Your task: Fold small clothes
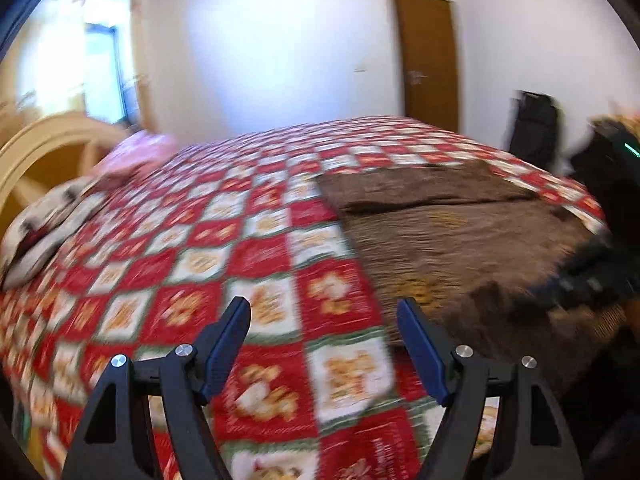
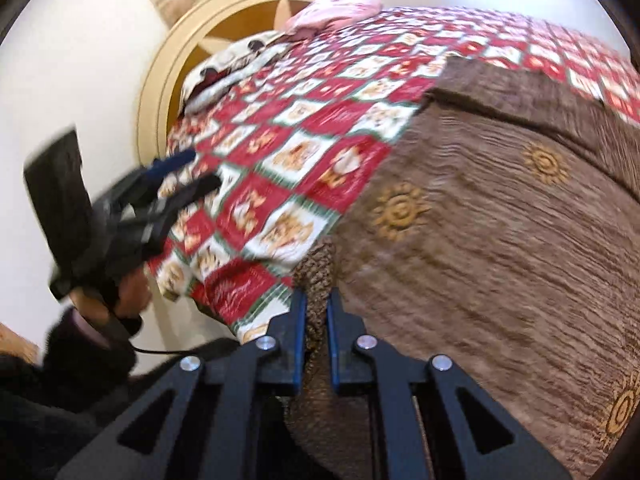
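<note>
Brown cloth [image 2: 480,240], blurred, pinched by right gripper [image 2: 317,308] jaws; left gripper [image 1: 324,312] jaws spread.

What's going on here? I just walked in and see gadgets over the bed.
A person is folding a brown garment with gold sun motifs, spread on a red-and-white checked bedspread. The right gripper is pinched shut on the garment's near edge. The left gripper hangs open over the bedspread, holding nothing. The far edge already looks folded over.
</note>
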`<act>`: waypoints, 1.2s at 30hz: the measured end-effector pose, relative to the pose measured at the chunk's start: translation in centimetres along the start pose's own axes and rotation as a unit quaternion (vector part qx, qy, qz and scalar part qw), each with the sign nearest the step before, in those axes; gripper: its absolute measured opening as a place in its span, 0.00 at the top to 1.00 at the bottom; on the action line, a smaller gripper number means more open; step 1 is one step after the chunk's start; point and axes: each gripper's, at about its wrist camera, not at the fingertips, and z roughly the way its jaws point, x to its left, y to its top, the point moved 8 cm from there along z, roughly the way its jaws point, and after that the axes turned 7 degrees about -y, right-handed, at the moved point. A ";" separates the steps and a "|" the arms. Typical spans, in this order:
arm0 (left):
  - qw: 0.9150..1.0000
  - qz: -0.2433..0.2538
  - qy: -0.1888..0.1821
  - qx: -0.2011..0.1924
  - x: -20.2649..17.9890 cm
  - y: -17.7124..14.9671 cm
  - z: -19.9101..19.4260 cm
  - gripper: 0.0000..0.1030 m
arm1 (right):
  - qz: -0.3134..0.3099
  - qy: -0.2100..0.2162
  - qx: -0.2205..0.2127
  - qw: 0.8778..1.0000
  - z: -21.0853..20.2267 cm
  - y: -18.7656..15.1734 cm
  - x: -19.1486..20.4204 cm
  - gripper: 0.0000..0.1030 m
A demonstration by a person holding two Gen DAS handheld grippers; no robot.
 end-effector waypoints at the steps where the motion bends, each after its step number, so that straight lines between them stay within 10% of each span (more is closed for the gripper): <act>1: 1.000 0.016 -0.014 -0.003 -0.8 0.3 0.2 0.26 | 0.005 0.005 0.001 1.000 -0.2 0.2 -0.3 0.88; 6: 0.981 0.174 -0.091 0.007 -5.9 1.2 2.2 0.26 | 0.003 0.038 0.008 0.999 -0.7 0.8 -0.2 0.88; 16: 0.868 0.458 -0.188 0.030 -14.1 -1.3 3.7 0.26 | -0.071 0.095 0.033 0.992 -2.7 1.5 1.2 0.88; 19: 0.852 0.474 -0.217 0.049 -15.3 -1.9 4.6 0.26 | -0.101 0.128 0.044 0.986 -2.8 1.4 2.8 0.88; 22: 0.859 0.436 -0.261 0.066 -16.1 -1.5 4.9 0.28 | -0.119 0.138 0.051 0.982 -2.2 1.4 3.4 0.88; 29: 0.903 0.287 -0.301 0.109 -16.1 0.0 7.5 0.92 | -0.080 0.159 0.049 0.983 -1.4 2.9 0.9 0.87; 33: 0.917 0.174 -0.337 0.122 -15.3 1.8 8.4 0.95 | -0.042 0.150 0.029 0.987 -1.9 4.5 -1.3 0.82; 36: 0.931 0.096 -0.331 0.123 -14.2 3.7 9.9 0.95 | 0.031 0.134 -0.012 0.990 -3.3 6.4 -5.3 0.58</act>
